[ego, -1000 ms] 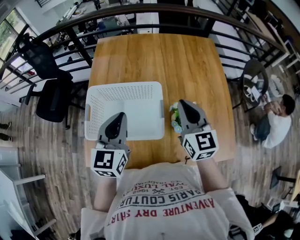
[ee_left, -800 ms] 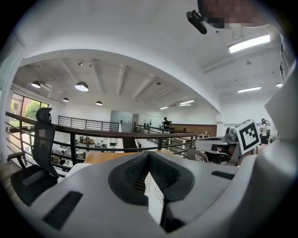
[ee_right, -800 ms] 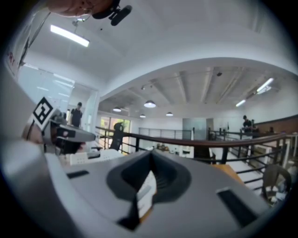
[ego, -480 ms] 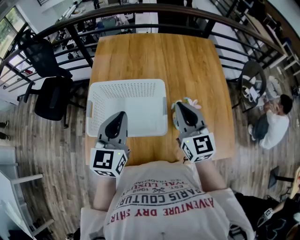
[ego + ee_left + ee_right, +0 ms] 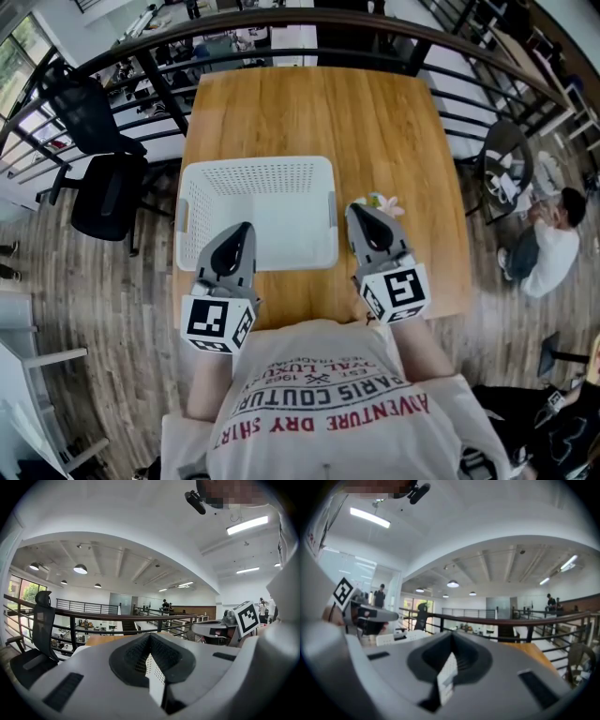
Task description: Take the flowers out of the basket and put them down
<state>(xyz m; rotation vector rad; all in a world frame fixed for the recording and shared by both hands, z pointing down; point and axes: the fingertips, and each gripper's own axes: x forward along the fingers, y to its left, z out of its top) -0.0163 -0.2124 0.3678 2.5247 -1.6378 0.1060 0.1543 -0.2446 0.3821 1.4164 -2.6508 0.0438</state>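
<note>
Head view: one white perforated plastic basket [image 5: 255, 166] is noted on the wooden table [image 5: 319, 103]. One bunch of pale-petalled flowers [image 5: 382, 201] is found just right of it, toward the table's right edge, at the right gripper [image 5: 361, 211] tip. The left gripper [image 5: 242, 228] is held over the basket's near rim.

Left gripper view: the jaws are drawn together, with mesh showing in the slit.

Right gripper view: the jaws are clamped together on a pale part of the bunch.

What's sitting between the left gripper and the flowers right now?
In the head view, the basket, its floor and right wall, lies between the left gripper and the flowers, then the right gripper tip.
</note>
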